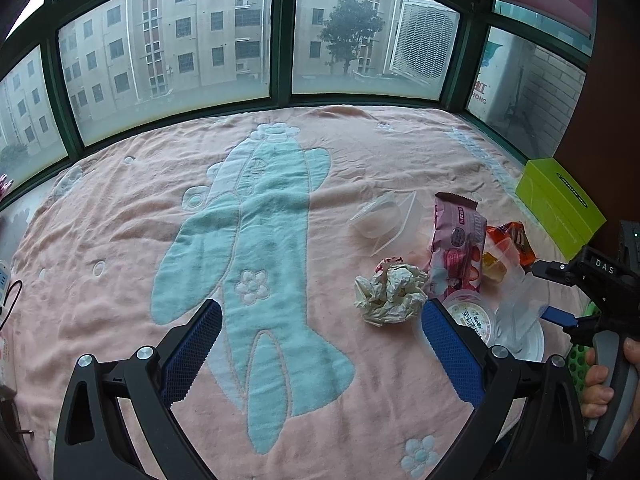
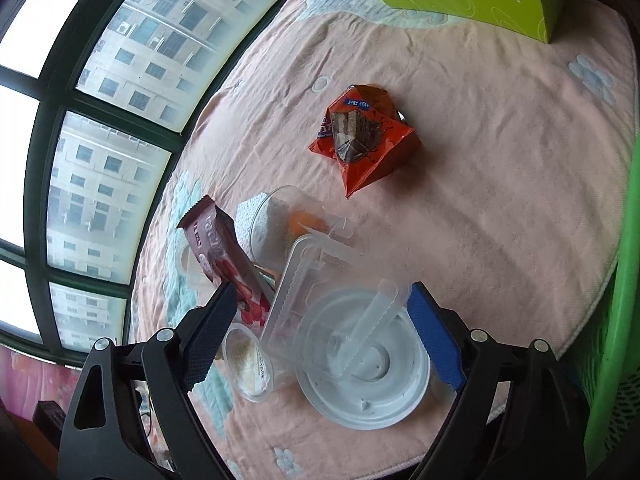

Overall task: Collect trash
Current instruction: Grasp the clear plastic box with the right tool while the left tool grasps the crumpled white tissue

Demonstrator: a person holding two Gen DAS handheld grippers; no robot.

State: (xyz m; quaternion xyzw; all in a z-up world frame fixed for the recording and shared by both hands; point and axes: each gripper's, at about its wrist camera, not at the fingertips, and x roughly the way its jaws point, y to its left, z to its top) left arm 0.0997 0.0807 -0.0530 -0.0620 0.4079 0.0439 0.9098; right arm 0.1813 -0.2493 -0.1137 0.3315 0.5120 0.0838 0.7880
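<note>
A pink blanket [image 1: 120,280] with a pale blue figure on it covers the surface before me, running up to a row of green-framed windows [image 1: 280,32]. At its far right corner sits a green box [image 1: 560,204], well apart from the trash.

The trash lies in a loose heap on the right half of the blanket. Biggest is the clear plastic box [image 2: 320,300], resting tilted on a round white lid [image 2: 372,392] just under my right tongs [image 2: 320,332]. Those jaws stand apart on either side of the box, not pressing it, so nothing is gripped. My hand [image 1: 600,384] holds their handle at the right edge of the left view.

Beside the clear box lies a long pink wrapper [image 2: 224,256], and beyond it a see-through cup [image 2: 276,216] on its side. An orange wrapper [image 2: 364,136] sits apart from the heap, nearer the green box. A small lidded tub [image 2: 248,364] lies touching the clear box, near the left finger of the right tongs.

A crumpled paper ball [image 1: 388,292] rests just left of the pink wrapper, near the right finger of my left tongs [image 1: 320,344], which gape wide over bare blanket, holding nothing.
</note>
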